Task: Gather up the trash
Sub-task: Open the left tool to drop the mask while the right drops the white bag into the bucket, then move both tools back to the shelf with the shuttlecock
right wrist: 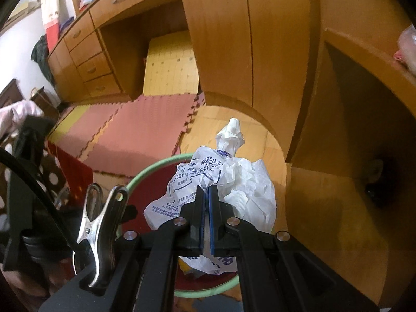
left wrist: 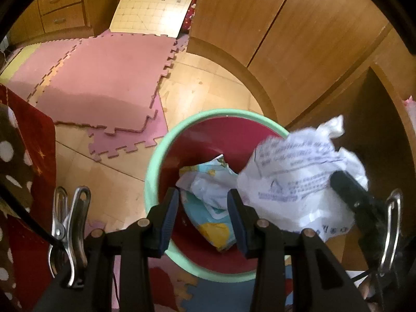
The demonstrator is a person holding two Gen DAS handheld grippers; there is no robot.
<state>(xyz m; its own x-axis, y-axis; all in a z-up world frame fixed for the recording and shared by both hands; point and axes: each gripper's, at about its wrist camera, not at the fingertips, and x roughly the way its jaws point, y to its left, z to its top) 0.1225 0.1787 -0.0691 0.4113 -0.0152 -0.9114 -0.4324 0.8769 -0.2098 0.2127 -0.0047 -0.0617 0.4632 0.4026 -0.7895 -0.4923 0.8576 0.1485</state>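
Note:
A round bin with a green rim [left wrist: 156, 156] and a red inside stands on the floor below both grippers. A crumpled colourful wrapper [left wrist: 208, 197] lies in it. My left gripper [left wrist: 202, 208] hangs over the bin, open, with nothing between its fingers. A crumpled white plastic bag with blue print [left wrist: 293, 176] hangs over the bin's right side. In the right wrist view my right gripper [right wrist: 207, 202] is shut on that bag [right wrist: 234, 182], above the green rim [right wrist: 145, 174]. The bag hides most of the bin's inside there.
Pink foam puzzle mats [left wrist: 104, 83] cover the floor beyond the bin. A tall wooden cabinet [left wrist: 260, 20] and a dark open recess [left wrist: 364, 130] stand close on the right. A desk with drawers [right wrist: 85, 52] is at the back left. Red and dotted cloth [left wrist: 26, 143] hangs at the left.

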